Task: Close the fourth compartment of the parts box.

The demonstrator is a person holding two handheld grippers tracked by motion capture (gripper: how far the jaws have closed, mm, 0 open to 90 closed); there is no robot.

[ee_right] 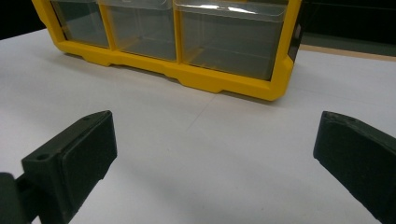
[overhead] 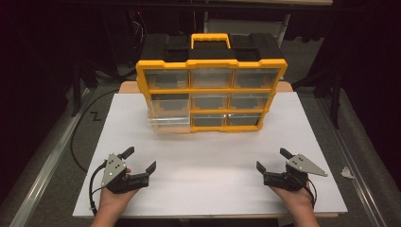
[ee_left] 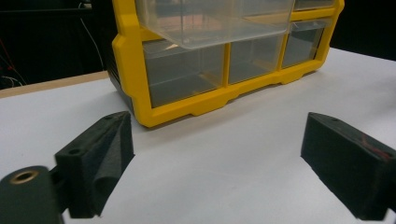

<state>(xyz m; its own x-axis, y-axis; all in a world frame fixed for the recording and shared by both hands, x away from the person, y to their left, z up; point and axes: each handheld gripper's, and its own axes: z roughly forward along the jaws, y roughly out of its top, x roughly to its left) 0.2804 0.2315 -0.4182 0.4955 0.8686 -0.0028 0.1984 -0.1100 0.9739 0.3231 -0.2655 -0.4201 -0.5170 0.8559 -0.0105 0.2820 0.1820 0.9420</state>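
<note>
A yellow drawer box (overhead: 211, 92) stands at the far side of the white board (overhead: 208, 165), one clear drawer (overhead: 168, 123) at its lower left pulled out. Well short of the box, the left gripper (overhead: 141, 160) and right gripper (overhead: 271, 160) hover with jaws spread wide, holding nothing.

Left gripper (ee_left: 215, 163) with black fingers (ee_left: 100, 158) spread wide apart, low over the white desk (ee_left: 224, 154), yellow drawer organiser (ee_left: 135, 79) beyond the fingers, one clear drawer (ee_left: 210, 21) pulled out from the organiser's front, above the bottom row.

Lab: dark-curtained rig, white table (overhead: 208, 189), floor cables (overhead: 78, 137).
</note>
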